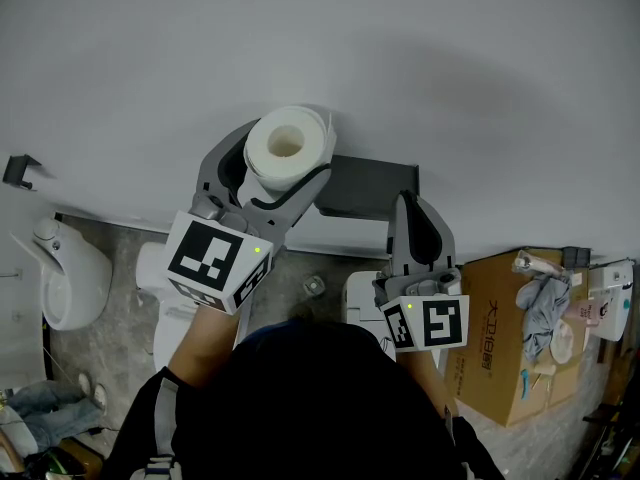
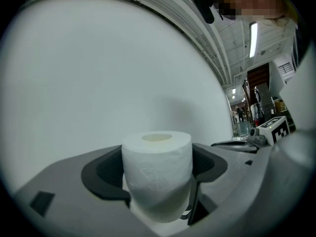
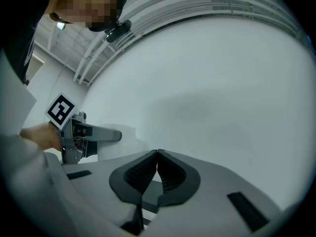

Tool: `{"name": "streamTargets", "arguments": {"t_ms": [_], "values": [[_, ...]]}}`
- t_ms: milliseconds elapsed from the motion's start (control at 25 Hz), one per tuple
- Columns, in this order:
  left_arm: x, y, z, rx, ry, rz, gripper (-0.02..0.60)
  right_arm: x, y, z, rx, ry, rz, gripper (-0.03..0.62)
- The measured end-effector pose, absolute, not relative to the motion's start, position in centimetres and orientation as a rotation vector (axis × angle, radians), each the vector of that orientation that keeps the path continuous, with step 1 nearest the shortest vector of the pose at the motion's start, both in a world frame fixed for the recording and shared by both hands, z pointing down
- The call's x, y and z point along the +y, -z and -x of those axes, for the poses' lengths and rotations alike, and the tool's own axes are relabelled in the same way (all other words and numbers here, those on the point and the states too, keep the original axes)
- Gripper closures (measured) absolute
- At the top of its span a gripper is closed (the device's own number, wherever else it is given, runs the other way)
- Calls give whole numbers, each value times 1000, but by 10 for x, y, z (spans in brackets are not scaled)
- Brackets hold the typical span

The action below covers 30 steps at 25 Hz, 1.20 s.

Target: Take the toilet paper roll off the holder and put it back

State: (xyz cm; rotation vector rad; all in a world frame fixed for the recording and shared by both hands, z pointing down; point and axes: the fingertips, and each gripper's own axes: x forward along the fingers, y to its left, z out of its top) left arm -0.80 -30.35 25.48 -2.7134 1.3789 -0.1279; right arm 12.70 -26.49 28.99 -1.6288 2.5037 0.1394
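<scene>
The left gripper [image 1: 288, 150] clamps the toilet paper roll [image 2: 157, 174] between its jaws

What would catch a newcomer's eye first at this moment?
The white toilet paper roll stands out at the centre of the head view, gripped in the left tongs against the bare white wall, its hollow core facing up. Just right of it, the dark holder on the wall has no roll on it, and the right tongs are shut in front of its right end. A cluttered cardboard box sits at the lower right.
</scene>
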Motion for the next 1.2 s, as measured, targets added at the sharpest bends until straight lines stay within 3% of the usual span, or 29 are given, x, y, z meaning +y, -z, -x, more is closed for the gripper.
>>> {"name": "streamTargets", "arguments": {"t_ms": [1200], "values": [[-315, -258, -63, 1180, 124, 2817, 195, -267, -291, -162, 2450, -140, 1701, 571]]}}
